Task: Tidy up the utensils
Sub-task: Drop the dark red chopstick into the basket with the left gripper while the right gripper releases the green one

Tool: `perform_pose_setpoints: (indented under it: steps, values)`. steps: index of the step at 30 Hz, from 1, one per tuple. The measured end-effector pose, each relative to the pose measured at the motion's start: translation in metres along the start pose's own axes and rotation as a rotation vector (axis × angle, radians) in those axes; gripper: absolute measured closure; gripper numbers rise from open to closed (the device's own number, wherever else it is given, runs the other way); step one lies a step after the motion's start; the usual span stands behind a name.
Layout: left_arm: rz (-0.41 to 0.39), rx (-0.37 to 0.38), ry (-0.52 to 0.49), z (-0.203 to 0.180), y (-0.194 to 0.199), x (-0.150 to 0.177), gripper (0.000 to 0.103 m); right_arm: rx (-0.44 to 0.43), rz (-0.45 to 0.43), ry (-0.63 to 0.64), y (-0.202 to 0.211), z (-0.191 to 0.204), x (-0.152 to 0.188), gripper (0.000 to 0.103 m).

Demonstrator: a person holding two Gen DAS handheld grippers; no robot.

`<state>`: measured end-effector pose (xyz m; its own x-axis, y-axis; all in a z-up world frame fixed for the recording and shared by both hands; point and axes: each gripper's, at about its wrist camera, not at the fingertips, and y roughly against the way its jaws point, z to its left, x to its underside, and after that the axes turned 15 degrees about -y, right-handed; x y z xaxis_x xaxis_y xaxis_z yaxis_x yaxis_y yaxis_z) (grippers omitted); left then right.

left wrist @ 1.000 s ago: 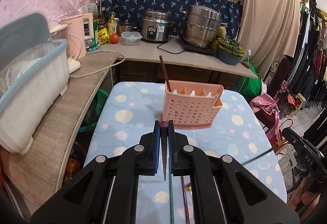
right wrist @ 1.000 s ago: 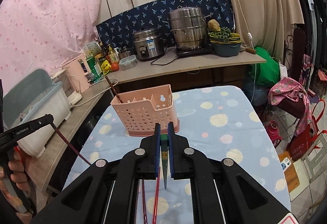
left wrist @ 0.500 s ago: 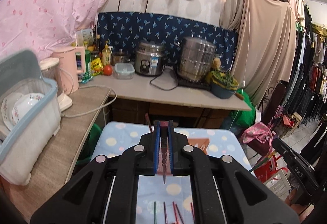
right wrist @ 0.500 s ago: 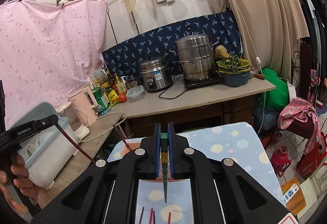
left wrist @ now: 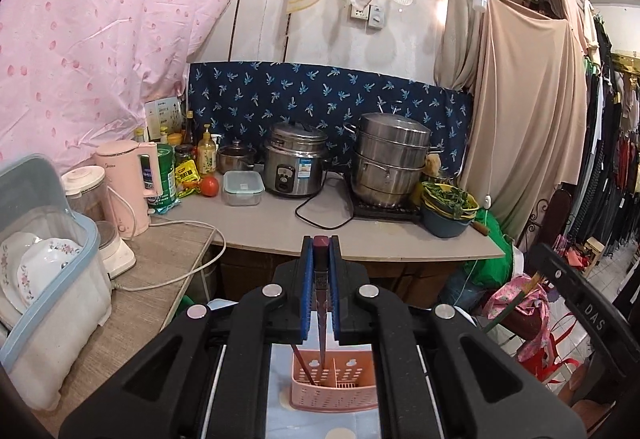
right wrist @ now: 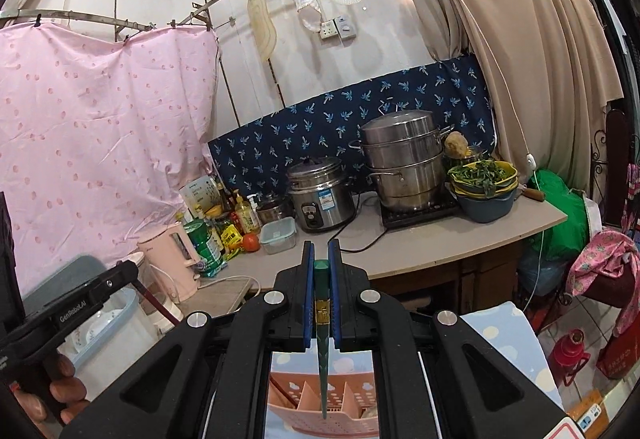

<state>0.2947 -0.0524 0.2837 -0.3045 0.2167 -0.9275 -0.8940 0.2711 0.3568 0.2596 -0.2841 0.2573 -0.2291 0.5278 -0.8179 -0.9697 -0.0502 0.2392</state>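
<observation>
While cookers (left wrist: 296, 163) crowd behind, pink basket (left wrist: 335, 383) sits below.

Basket (left wrist: 334, 383) on table (right wrist: 508, 335), counter (left wrist: 280, 227) behind, cooker (left wrist: 296, 165) left of steamer (left wrist: 390, 161)

the black claw frames are hiding most of the pink perforated plastic basket (left wrist: 334, 387) and the blue spotted desk (right wrist: 508, 335); the bottom edge is cropping both.

Above pink slotted basket (left wrist: 334, 385): dark red chopstick (left wrist: 321, 303) and green chopstick (right wrist: 322, 323), both pointing down toward it; 1 more red chopstick (left wrist: 301, 362) leaning inside.
</observation>
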Motion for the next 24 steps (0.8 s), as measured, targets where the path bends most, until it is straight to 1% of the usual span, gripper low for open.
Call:
perform_pose_setpoints:
  steps: [4,6,12,21,22,23,24]
  values:
    - [0.027,-0.007,-0.008,-0.001,-0.022,0.007,0.096,-0.002,0.018,-0.016,-0.024,-0.004,0.002,0.096]
    - [0.042,-0.005,-0.007,-0.001,-0.032,0.011,0.096,0.000,0.042,-0.023,-0.037,-0.008,0.007,0.096]
    - [0.086,0.006,-0.012,-0.004,-0.059,0.032,0.096,0.024,0.114,-0.018,-0.068,-0.023,0.034,0.096]
    - [0.157,0.026,0.007,-0.002,-0.087,0.055,0.096,0.070,0.196,-0.002,-0.096,-0.037,0.067,0.096]
    - [0.163,0.027,0.009,-0.002,-0.089,0.056,0.096,0.073,0.202,-0.005,-0.097,-0.039,0.069,0.095]
    - [0.173,0.031,0.012,-0.002,-0.091,0.058,0.096,0.078,0.201,-0.008,-0.097,-0.040,0.071,0.091]
    - [0.183,0.036,0.017,-0.001,-0.092,0.060,0.096,0.087,0.201,-0.009,-0.097,-0.042,0.073,0.083]
